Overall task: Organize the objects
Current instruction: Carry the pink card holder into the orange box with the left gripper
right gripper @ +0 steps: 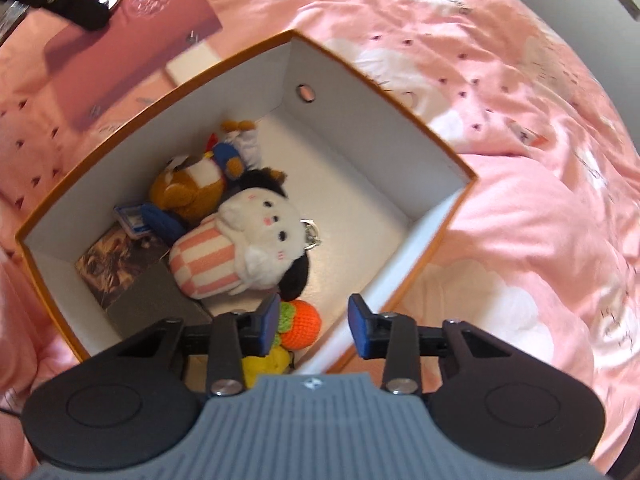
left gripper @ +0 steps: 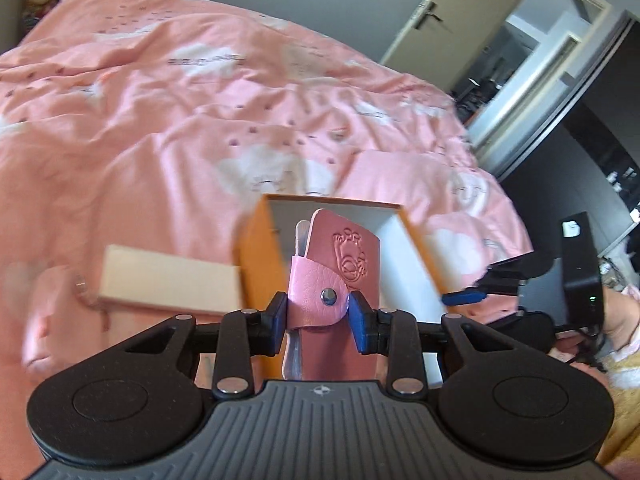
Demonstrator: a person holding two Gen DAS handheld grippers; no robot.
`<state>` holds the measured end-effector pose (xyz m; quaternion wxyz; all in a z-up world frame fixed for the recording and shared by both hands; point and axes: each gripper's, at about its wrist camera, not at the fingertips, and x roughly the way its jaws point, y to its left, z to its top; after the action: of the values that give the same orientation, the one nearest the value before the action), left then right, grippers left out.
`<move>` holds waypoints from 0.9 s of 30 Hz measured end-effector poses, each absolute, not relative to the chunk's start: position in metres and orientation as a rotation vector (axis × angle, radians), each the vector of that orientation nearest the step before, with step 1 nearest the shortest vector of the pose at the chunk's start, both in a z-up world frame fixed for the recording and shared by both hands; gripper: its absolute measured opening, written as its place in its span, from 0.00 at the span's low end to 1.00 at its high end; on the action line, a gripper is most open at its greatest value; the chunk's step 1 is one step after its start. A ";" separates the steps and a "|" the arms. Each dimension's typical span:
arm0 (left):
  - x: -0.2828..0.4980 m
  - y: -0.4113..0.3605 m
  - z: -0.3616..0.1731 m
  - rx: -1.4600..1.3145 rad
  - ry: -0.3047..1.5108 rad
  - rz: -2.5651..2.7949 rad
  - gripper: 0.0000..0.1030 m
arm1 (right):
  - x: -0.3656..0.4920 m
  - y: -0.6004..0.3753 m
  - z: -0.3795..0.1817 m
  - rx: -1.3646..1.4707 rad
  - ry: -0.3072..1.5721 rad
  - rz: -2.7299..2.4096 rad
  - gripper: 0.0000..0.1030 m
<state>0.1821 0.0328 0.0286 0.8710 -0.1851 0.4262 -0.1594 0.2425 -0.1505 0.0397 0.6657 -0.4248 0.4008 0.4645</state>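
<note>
My left gripper [left gripper: 320, 312] is shut on a pink leather pouch [left gripper: 340, 264] with a snap strap, held upright in front of an orange box [left gripper: 256, 248]. In the right wrist view the pouch [right gripper: 132, 28] hangs at upper left, above and beside the box's rim [right gripper: 168, 92]. The box holds a white plush with a striped body [right gripper: 240, 252], a brown plush [right gripper: 188, 192], an orange crochet ball [right gripper: 302, 324], a yellow item [right gripper: 264, 364] and cards [right gripper: 116, 268]. My right gripper [right gripper: 314, 324] is open and empty over the box's near corner.
The box sits on a bed with a rumpled pink quilt [left gripper: 160, 100]. A cream rectangular box [left gripper: 168, 284] lies left of the orange box. The right gripper [left gripper: 520, 276] shows at right in the left wrist view. An open door [left gripper: 460, 20] is at the back right.
</note>
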 end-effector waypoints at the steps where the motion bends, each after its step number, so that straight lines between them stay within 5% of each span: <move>1: 0.188 0.022 0.029 -0.384 0.897 -0.358 0.36 | 0.242 -0.152 0.042 -0.947 0.902 1.033 0.31; 8: 0.220 -0.044 -0.001 -0.405 0.989 -0.454 0.36 | 0.243 -0.167 0.053 -0.854 0.860 0.991 0.31; 12: 0.232 -0.065 -0.028 -0.457 1.060 -0.426 0.36 | 0.244 -0.170 0.051 -0.831 0.862 0.983 0.23; 27: 0.271 -0.078 -0.077 -0.643 1.144 -0.249 0.36 | 0.255 -0.167 0.045 -0.893 0.773 0.973 0.22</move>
<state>0.2706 -0.0780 -0.0770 0.7850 -0.2982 0.5305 -0.1155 0.2550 -0.1666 0.0452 0.7213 -0.4042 0.3499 0.4404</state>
